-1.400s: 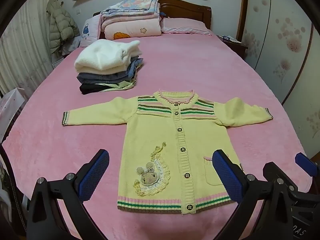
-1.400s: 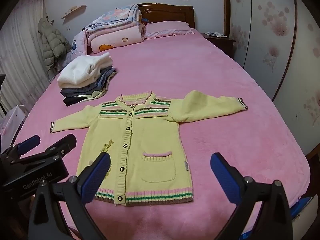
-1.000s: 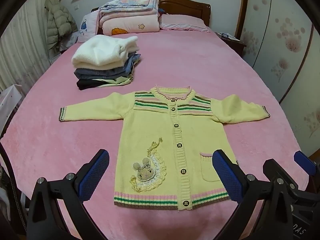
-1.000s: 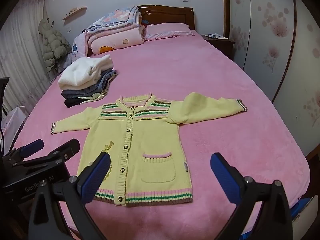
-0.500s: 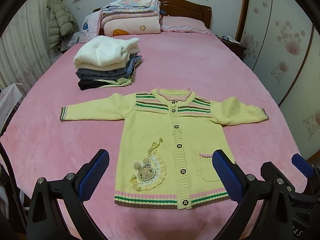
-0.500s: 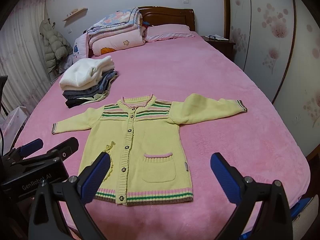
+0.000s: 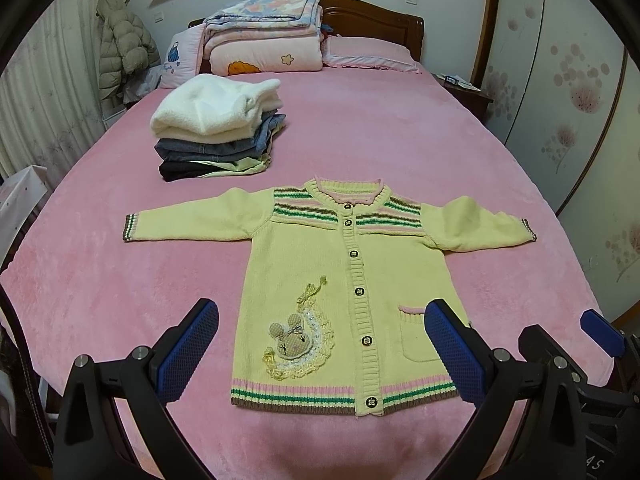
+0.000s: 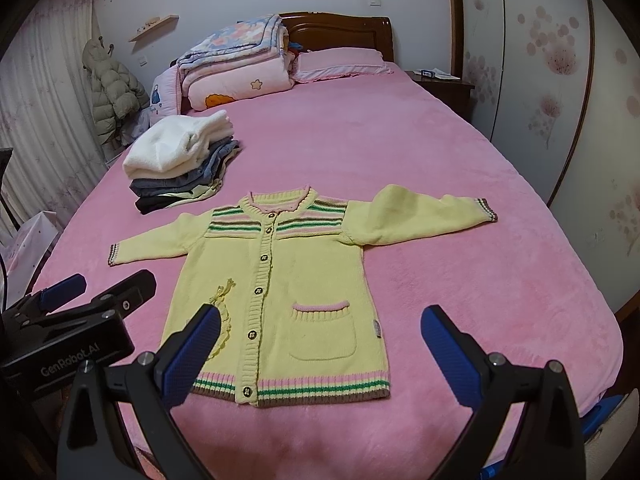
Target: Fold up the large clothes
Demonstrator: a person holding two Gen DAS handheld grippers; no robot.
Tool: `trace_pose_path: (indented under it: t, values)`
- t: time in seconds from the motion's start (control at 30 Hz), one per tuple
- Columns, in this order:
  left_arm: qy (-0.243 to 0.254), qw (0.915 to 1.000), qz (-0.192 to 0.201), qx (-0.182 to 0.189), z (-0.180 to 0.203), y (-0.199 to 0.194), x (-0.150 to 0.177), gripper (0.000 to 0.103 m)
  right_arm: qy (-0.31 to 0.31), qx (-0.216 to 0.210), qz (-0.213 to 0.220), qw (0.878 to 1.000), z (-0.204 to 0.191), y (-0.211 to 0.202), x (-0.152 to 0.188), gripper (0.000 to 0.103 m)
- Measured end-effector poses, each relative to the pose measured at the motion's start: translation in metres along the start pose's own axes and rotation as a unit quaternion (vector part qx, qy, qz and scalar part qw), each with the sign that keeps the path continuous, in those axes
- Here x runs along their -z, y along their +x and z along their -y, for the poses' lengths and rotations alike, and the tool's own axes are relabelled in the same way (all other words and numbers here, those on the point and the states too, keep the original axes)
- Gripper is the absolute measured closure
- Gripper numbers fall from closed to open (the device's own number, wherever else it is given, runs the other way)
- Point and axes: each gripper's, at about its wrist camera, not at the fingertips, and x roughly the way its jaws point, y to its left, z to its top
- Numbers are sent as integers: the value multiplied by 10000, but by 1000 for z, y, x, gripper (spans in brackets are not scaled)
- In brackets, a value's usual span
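A yellow knit cardigan (image 7: 344,280) with striped yoke and hem lies flat, face up and buttoned, on the pink bed (image 7: 360,140), both sleeves spread out sideways. It also shows in the right wrist view (image 8: 288,280). My left gripper (image 7: 320,348) is open and empty, held above the hem. My right gripper (image 8: 320,352) is open and empty, above the cardigan's pocket side. The left gripper's body (image 8: 76,328) shows at the left of the right wrist view.
A stack of folded clothes (image 7: 216,132) topped by a white fleece sits at the bed's back left. Folded quilts (image 7: 264,36) and a pillow (image 7: 368,56) lie at the headboard. A nightstand (image 7: 464,92) stands at the right, a hanging coat (image 7: 124,44) at the left.
Both grippers have shifted slightly over the bed's near edge, with the view rocking a little. The cardigan has not moved, and both grippers stay open.
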Motion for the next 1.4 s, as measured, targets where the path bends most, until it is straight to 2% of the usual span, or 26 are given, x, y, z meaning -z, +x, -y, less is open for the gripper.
trace_pose_path:
  t: [0.33, 0.73, 1.1, 1.4]
  values:
    - [21, 10000, 25, 7, 0, -2, 4, 1, 44, -40, 15, 10000, 1, -1, 5, 3]
    - [15, 10000, 13, 23, -1, -4, 8, 1, 24, -125, 12, 9999, 1, -2, 9, 11]
    - [62, 10000, 28, 27, 0, -5, 8, 1, 92, -87, -12, 9999, 5, 0, 9, 11]
    - [154, 9999, 71, 2, 10, -7, 6, 1, 145, -244, -28, 9996, 12, 1, 7, 11]
